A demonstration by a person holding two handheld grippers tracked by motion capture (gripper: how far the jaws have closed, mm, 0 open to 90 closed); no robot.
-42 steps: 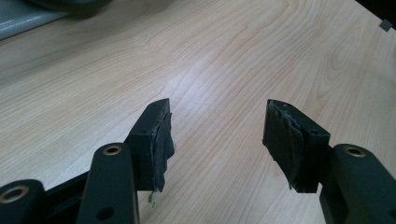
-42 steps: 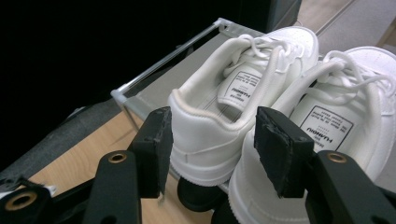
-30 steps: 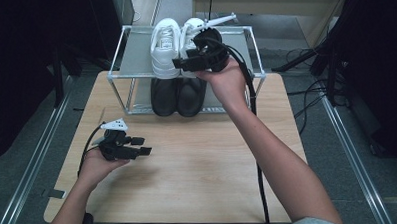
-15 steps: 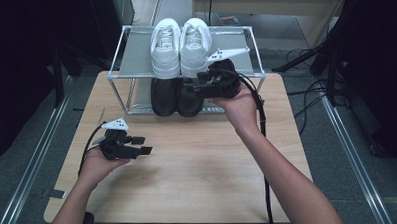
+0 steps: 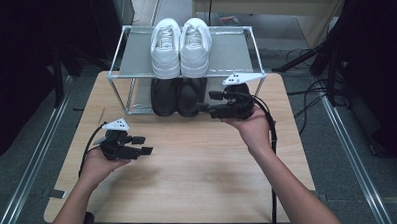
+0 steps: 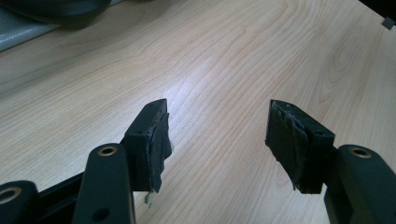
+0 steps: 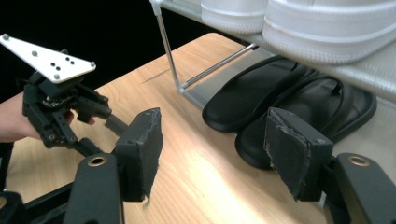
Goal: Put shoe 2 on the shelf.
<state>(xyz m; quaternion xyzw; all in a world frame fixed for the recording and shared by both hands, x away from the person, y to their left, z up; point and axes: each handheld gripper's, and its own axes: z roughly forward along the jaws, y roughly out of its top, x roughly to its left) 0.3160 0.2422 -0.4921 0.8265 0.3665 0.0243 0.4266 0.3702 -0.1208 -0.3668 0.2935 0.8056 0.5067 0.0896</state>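
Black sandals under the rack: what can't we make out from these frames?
- Pair of black sandals, high view: toes hidden beneath the grey metal rack shelf.
- Same sandals, right gripper view: the nearer one's toe is covered by the open right tool; its far end is cut off by the shelf.
- Left gripper view: a dark shape at the top edge, cropped, unidentifiable.

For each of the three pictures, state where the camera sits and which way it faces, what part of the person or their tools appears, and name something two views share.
High view: above the table's near side, looking forward and down on the shoe rack; both forearms, left gripper, right gripper.
Left gripper view: on that gripper, looking down at the table between its open jaws.
Right gripper view: on that gripper, facing the black slippers under the rack.
Shared: high and right gripper views both show the white sneakers.
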